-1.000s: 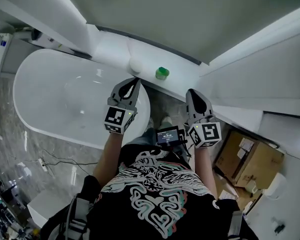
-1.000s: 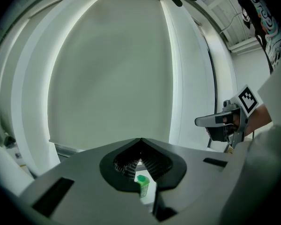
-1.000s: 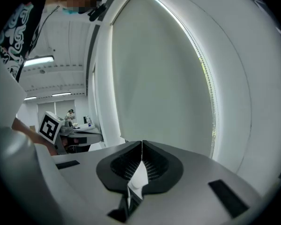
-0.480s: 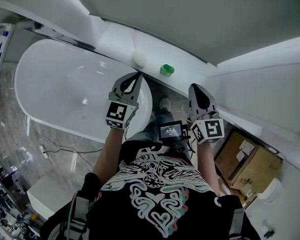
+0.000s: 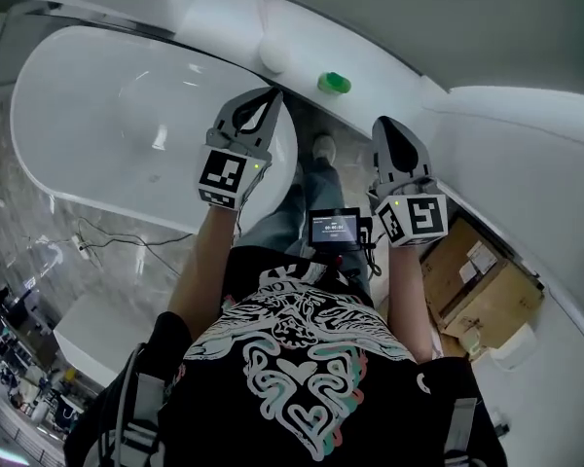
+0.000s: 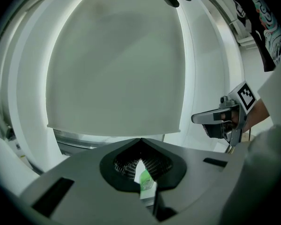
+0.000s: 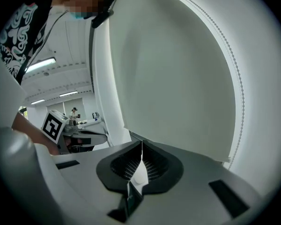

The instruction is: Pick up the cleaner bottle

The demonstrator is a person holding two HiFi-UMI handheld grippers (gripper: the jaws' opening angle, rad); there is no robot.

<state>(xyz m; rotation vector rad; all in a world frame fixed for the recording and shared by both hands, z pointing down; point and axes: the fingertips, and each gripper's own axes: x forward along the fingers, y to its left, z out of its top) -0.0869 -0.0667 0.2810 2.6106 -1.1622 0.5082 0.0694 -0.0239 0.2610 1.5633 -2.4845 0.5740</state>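
Green-capped, the cleaner bottle stands on the white ledge behind the bathtub. Left tongs and right tongs point toward it, both pressed together and empty, apparently only approaching; they must spread before grasping.

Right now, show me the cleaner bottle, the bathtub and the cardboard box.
cleaner bottle (image 5: 334, 83), head view, green cap.
bathtub (image 5: 88, 125), head view, bare inner wall.
cardboard box (image 5: 492, 300), head view, top flap.

Black T-shirt, white-teal swirl print; grey left gripper, right gripper, marker cubes
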